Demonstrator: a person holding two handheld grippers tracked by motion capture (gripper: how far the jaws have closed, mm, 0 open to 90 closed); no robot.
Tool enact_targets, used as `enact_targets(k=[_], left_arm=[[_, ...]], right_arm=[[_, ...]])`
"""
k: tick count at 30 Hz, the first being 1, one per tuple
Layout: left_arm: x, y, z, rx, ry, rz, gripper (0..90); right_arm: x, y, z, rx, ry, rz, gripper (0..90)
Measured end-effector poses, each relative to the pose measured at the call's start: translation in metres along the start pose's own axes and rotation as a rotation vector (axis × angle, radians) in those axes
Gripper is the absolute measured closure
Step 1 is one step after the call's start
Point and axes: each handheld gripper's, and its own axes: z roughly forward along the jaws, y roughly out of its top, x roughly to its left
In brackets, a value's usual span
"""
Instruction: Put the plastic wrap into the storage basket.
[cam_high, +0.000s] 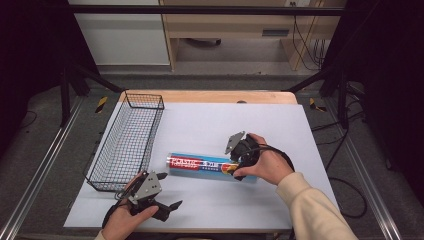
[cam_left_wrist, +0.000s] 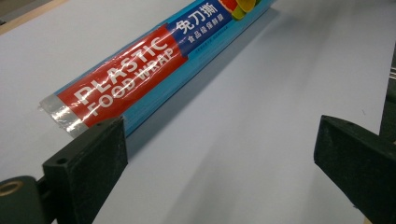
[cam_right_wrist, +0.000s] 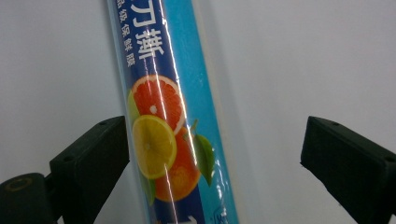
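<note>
a long box of plastic food wrap (cam_high: 210, 167) lies flat on the white sheet (cam_high: 280, 125) that covers the counter, near the middle, with its length going left to right. the box is blue with a red label and pictures of citrus fruit on it.

the right claw (cam_high: 234, 162) is above the right part of the box, held by the person's right hand (cam_high: 265, 162). in the right gripper view its jaws are wide apart, one on each side of the box at the fruit picture, and they do not touch it.

the left claw (cam_high: 167, 192) is near the front edge of the counter, held by the left hand (cam_high: 127, 220). its jaws are also wide and hold nothing. in the left gripper view the silver end of the box is just beyond the left jaw.

a black wire basket (cam_high: 127, 142) stands on the left side of the sheet, apart from the box.
</note>
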Motion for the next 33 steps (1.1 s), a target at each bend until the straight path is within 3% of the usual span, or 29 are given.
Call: enact_targets(k=[8, 18, 27, 33], left_arm=[[-0.001, 0.000, 0.002, 0.010, -0.006, 0.005, 3.1], [-0.002, 0.000, 0.003, 0.021, -0.010, 0.015, 3.2], [-0.003, 0.000, 0.004, 0.033, -0.014, 0.022, 3.2], [-0.003, -0.001, 0.005, 0.036, -0.015, 0.022, 3.3]], right_arm=[[-0.001, 0.000, 0.023, 0.028, 0.071, -0.026, 10.6], [0.000, 0.001, 0.039, 0.037, 0.106, -0.021, 10.9], [0.004, -0.003, 0.049, 0.054, 0.134, -0.019, 18.6], [0.002, -0.003, 0.049, 0.051, 0.150, -0.032, 28.6]])
